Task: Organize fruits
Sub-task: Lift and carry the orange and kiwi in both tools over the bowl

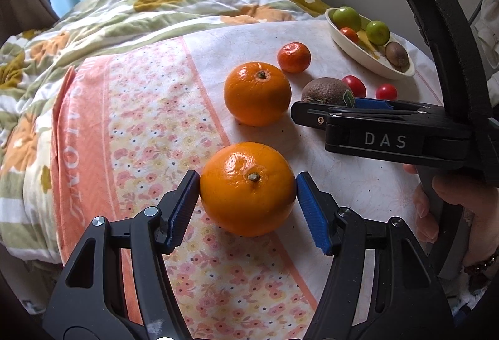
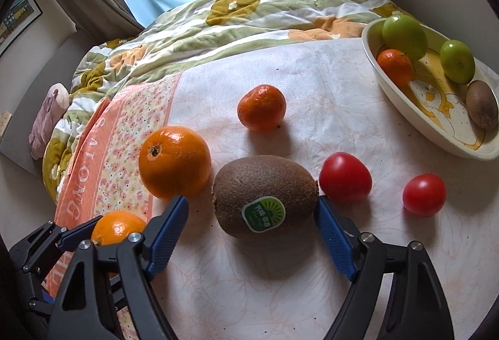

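Observation:
My left gripper (image 1: pixel 248 189) is shut on a large orange (image 1: pixel 248 189) that rests on the cloth; both blue pads (image 1: pixel 185 209) touch its sides. My right gripper (image 2: pixel 252 209) is open around a brown kiwi with a green sticker (image 2: pixel 265 193); the right pad touches its end, the left pad stands apart. A second large orange (image 2: pixel 174 162), a small mandarin (image 2: pixel 262 107) and two red tomatoes (image 2: pixel 345 176) (image 2: pixel 424 195) lie on the table. A cream oval dish (image 2: pixel 436 134) at the far right holds two green fruits, a mandarin and a kiwi.
The table has a white cloth with a pink flowered band (image 1: pixel 149 122). A flowered quilt (image 2: pixel 218 25) lies on the bed behind the table. The right gripper's body (image 1: pixel 383 137) crosses the left wrist view at the right.

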Tool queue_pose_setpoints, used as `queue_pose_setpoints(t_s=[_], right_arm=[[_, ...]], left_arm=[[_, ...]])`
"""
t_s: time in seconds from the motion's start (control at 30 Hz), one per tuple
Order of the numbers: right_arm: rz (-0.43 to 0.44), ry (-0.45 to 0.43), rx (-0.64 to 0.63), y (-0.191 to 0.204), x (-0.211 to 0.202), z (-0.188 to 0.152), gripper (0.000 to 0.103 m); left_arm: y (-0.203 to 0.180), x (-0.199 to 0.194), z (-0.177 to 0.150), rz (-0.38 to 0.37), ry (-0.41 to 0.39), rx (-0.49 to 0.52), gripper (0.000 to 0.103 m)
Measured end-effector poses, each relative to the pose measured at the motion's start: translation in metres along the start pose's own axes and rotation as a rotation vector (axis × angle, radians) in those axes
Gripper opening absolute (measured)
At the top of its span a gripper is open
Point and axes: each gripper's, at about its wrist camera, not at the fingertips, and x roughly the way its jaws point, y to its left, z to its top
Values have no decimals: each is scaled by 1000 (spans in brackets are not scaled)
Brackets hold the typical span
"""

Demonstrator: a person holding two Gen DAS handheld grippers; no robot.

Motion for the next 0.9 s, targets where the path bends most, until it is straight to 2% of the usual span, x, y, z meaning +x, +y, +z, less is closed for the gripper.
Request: queue_pose_setpoints(t_s=[0.17, 0.6, 0.9], right_arm=[[-24, -7, -11, -2, 2, 2, 60], [10, -7, -32, 8, -9, -2, 60], [60, -48, -39, 16, -56, 7, 59]], left_arm=[[1, -1, -1, 4, -1, -11, 67], [3, -17, 0, 17, -21, -49, 67], [-9, -59, 16, 37, -72, -52, 67]])
